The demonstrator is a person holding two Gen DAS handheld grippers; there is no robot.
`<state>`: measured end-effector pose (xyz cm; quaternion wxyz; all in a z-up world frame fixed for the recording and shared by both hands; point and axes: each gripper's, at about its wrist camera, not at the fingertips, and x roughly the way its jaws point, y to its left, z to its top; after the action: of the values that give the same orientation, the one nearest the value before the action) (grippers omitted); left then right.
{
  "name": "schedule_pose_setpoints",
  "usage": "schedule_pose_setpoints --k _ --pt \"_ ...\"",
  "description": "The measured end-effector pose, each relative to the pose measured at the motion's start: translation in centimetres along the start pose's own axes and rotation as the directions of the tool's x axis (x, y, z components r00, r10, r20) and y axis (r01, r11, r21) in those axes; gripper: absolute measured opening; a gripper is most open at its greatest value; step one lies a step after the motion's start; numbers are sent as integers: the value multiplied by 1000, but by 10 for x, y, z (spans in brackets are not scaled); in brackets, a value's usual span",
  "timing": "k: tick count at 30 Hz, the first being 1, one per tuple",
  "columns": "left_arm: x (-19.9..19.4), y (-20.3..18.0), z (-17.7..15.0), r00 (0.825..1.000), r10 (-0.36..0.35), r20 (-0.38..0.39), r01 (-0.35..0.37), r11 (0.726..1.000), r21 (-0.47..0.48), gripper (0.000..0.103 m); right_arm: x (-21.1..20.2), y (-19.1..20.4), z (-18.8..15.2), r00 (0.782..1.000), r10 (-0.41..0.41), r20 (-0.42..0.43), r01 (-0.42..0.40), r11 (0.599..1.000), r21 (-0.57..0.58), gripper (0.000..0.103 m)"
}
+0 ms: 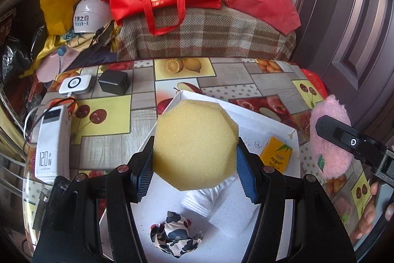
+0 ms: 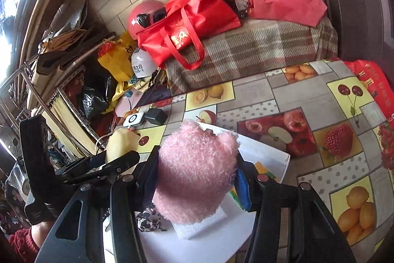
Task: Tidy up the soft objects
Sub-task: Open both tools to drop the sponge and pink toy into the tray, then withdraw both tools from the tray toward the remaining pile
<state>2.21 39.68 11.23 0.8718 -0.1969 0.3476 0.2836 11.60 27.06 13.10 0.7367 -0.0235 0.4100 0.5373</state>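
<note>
left tongs [image 1: 194, 164] pinching yellow sponge [image 1: 195, 142] above white box [image 1: 268, 120]. right tongs [image 2: 194, 179] pinching pink plush [image 2: 194, 171], 3 o'clock of sponge. risk: both released together, items collide, bounce over box rim onto table [image 1: 108, 120].

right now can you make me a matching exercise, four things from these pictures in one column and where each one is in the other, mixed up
Things:
1. yellow foam sponge
2. fluffy pink plush toy
3. black-and-white patterned cloth bundle
4. white power bank marked 120W

Places:
A. lying inside the white cardboard box
B. clamped in the right claw
C. on the fruit-print tablecloth, left of the box
D. clamped in the left claw

Pairs: 1-D, 2-B, 3-A, 4-C
</note>
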Motion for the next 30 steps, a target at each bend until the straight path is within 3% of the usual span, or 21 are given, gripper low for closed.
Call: schedule_pose_setpoints --k 4,8,10,12,24,30 --pt "25 -2 -16 999 0 -51 -1 1000 -12 60 27 -5 -8 999 -13 -45 13 1000 -4 55" --pt "30 1 -20 999 32 -31 -32 999 -7 66 44 -9 -10 998 -3 -62 4 1000 11 63" --pt "28 3 -21 997 78 -3 -78 997 8 94 46 -9 -11 998 -11 -56 12 1000 12 94" --pt "26 5 -22 994 112 14 -113 994 11 103 46 -9 -12 999 -29 -43 29 1000 -1 103" --pt "7 5 -29 991 127 31 -126 992 -13 103 22 -5 -23 997 -74 -34 74 997 -5 103" --pt "-24 -1 -33 992 99 73 -98 995 -24 103 -29 -3 -24 995 -86 55 86 996 0 103"
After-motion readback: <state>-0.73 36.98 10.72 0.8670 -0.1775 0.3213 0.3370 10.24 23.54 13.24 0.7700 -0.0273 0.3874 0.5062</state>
